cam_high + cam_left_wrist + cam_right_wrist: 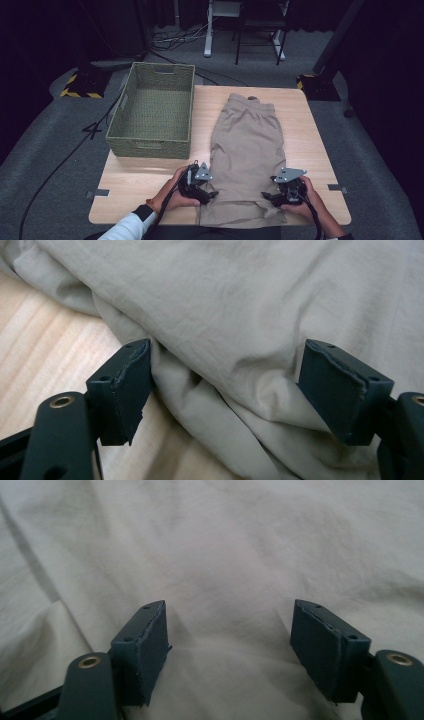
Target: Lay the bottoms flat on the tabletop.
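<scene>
tabletop (150, 175): carries basket and shorts
basket (152, 107): upper left, empty
shorts (247, 150): flat at centre, unfolded (folding not begun, by my reading)
left claw (212, 194): wide, at lower left hem
right claw (265, 196): wide, gripping nothing

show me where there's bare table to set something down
Bare wood lies on the table in front of the basket, left of the shorts, and in a strip along their right side. The near edge is crowded by both hands over the shorts' hem.
</scene>
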A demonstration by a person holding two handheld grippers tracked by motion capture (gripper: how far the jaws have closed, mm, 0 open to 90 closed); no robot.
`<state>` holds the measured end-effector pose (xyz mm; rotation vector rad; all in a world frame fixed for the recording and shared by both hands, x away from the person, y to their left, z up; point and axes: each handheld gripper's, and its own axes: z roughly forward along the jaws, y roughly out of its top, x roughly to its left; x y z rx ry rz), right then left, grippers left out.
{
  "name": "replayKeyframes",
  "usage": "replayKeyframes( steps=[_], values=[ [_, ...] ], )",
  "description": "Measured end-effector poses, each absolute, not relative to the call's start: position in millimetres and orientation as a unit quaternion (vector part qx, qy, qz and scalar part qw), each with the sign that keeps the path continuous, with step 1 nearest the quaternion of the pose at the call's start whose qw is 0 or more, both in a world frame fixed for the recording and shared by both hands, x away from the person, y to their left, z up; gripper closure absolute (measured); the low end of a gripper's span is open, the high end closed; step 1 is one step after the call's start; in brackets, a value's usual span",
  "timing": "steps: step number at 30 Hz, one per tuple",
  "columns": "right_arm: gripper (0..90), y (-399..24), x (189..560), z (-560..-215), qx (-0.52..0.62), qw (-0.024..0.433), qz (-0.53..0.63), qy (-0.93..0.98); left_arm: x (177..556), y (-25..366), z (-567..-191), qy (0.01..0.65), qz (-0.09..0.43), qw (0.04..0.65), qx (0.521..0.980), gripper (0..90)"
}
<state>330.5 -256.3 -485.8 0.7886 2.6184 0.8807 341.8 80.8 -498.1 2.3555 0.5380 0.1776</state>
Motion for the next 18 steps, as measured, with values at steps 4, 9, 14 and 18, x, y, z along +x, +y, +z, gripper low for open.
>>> replayKeyframes(
  steps=[4,9,14,18],
  values=[
    [31.6,-256.6,323.8,-485.5,0.260,0.106,0.303,0.910,329.5,84.7,-499.0,0.202,0.068,0.356,0.910,22.8],
    [31.3,-255.1,318.3,-484.6,0.247,0.100,0.300,0.916,318.8,88.2,-497.6,0.203,0.069,0.350,0.912,22.6],
    [30.1,-259.0,326.0,-475.6,0.271,0.122,0.328,0.897,319.5,90.3,-488.8,0.203,0.083,0.357,0.908,21.4],
    [30.1,-265.8,346.0,-464.0,0.313,0.181,0.335,0.870,333.6,80.5,-474.5,0.207,0.094,0.377,0.898,21.7]
  ],
)
